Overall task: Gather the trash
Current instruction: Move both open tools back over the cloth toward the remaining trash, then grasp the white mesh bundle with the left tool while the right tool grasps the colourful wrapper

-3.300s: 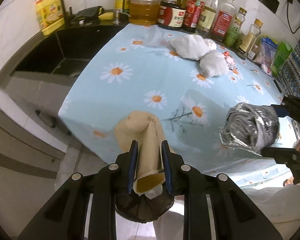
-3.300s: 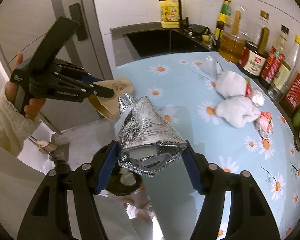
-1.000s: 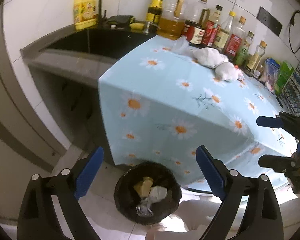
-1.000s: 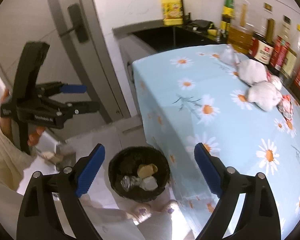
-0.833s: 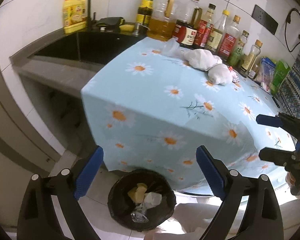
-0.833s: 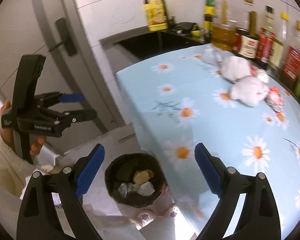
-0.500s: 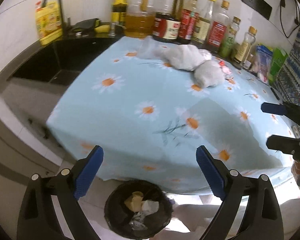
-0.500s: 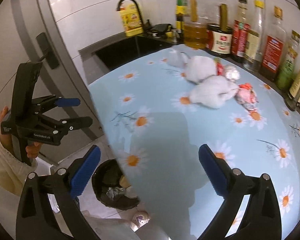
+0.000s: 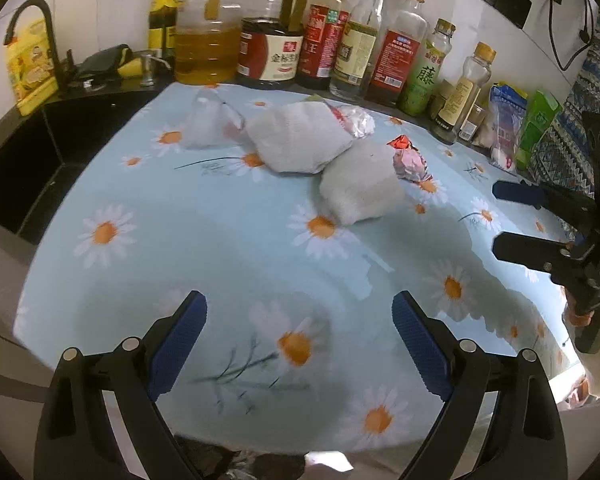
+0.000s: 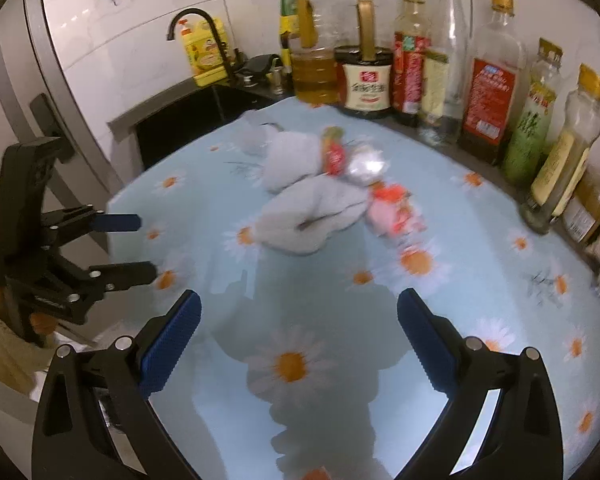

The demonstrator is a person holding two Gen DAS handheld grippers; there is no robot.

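Both hand-held grippers, left [image 9: 300, 340] and right [image 10: 298, 332], gaped empty over the table [image 9: 204, 240]; two white wads [image 9: 300, 142], wrappers [image 9: 410, 162] beyond.

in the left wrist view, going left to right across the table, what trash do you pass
clear plastic bag → upper white wad → silver foil wrapper → lower white wad → pink and red wrapper. Beyond them, at the right edge, the open right claw.
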